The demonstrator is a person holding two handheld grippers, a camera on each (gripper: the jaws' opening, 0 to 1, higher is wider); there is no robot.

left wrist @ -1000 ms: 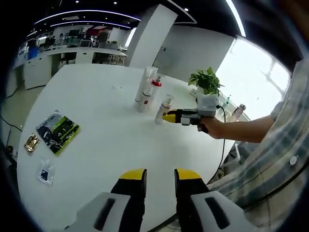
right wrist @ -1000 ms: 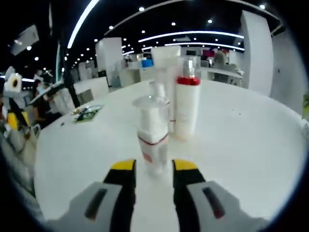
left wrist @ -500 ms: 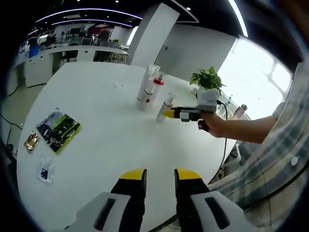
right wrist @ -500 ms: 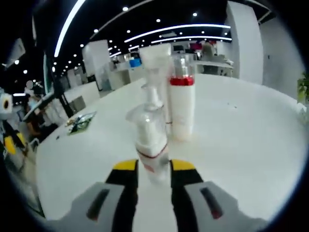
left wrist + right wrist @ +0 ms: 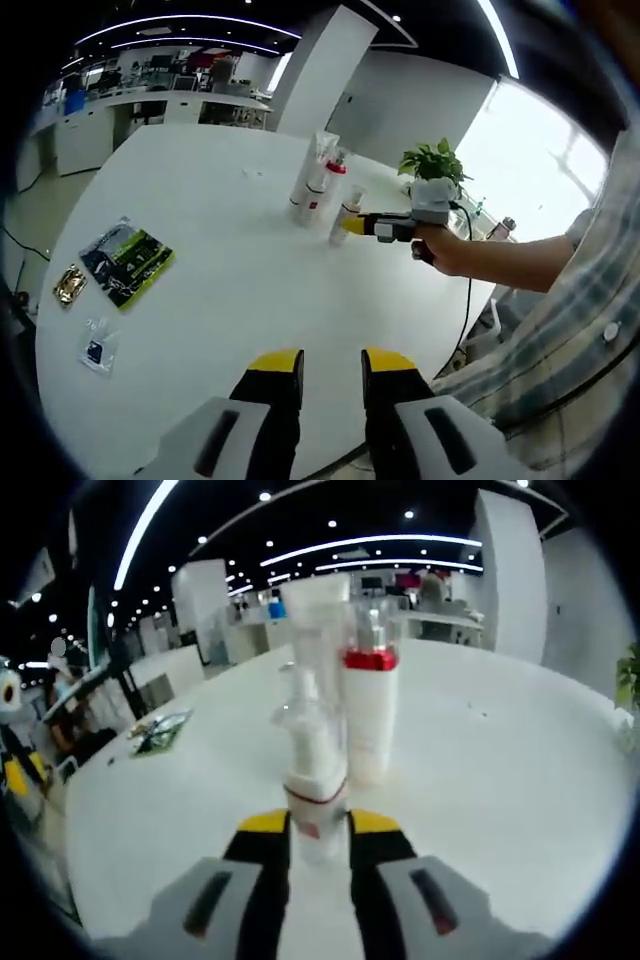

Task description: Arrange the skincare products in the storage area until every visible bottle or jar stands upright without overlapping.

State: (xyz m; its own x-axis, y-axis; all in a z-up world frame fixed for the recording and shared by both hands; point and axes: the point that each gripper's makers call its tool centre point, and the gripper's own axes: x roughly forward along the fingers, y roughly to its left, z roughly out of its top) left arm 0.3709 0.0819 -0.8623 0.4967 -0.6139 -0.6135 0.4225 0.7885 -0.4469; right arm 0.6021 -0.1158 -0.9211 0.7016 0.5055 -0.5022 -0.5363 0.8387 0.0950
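- Left gripper view: the left gripper rises from the bottom centre of the frame, its yellow-tipped jaws standing slightly apart with nothing between them, over bare white table.
- In the upper middle of this view three skincare products stand in a close group: a tall white tube, a red-collared bottle beside it, and a small pump bottle at the right of the group.
- The right gripper, held in a hand reaching in from the right, has its yellow tips at the small pump bottle.
- All three appear upright, so the arranging looks nearly done; what seems left is setting the pump bottle down clear of its neighbours and letting go.
- This view also takes in a green and black packet, a gold sachet and a small clear pouch at the left, plus a potted plant behind the hand.
- Right gripper view: the right gripper at bottom centre has its jaws closed against the base of the small pump bottle, which stands upright in the middle of the frame.
- Just behind it stand the red-collared bottle and the tall white tube; from this angle the three overlap, so their spacing cannot be judged here.
- The grip contact is plain in this close view, while the left gripper view gives the overall layout.
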